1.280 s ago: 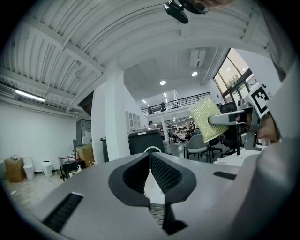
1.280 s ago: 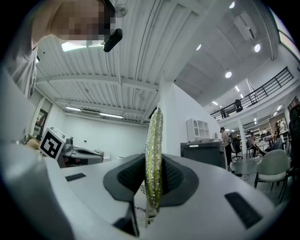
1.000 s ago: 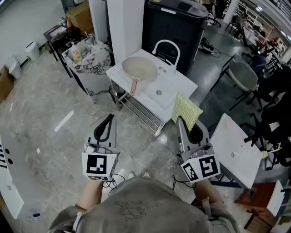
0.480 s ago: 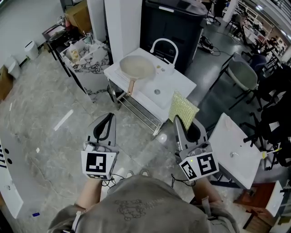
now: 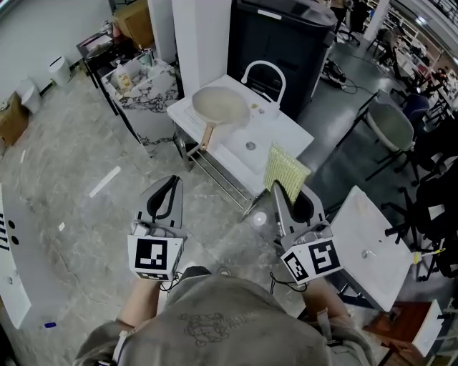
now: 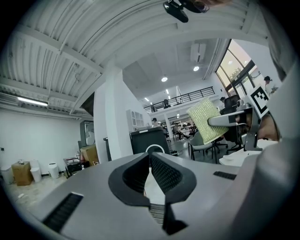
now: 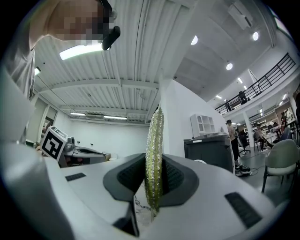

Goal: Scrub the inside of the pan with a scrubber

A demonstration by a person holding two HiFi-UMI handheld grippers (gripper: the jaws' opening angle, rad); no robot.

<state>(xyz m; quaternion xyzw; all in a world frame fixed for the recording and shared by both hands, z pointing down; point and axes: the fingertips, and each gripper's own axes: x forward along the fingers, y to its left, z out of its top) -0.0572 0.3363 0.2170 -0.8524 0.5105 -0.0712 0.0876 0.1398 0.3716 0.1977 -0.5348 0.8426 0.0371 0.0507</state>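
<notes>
none of the scrubbing is done: your right gripper (image 5: 280,191) pinches the yellow-green scrubber (image 5: 286,170), your left gripper (image 5: 170,187) is closed on nothing, and the pan (image 5: 220,106) sits well ahead, untouched, on the white sink stand (image 5: 275,136).

- Top (image 5: 215,325): we wear grey-beige, long-sleeved, with a faint line emblem printed on the front.
- Head camera (image 6: 180,8): small and black, worn on our head.
- Left gripper (image 5: 172,183): pale grey shell with two tapering jaws and a black teardrop-shaped recess between them. It has black cross-ribbed pads (image 6: 166,174) and dark rectangular slots (image 6: 63,212) in the shell.
- Right gripper (image 5: 280,190): we note the same grey shell, black recess and ribbed pads.
- Left cube (image 5: 155,259): white faces with black square markers.
- Right cube (image 5: 313,261): likewise white with black markers.
- Cables (image 5: 187,277): thin and black, trailing beneath our cubes.
</notes>
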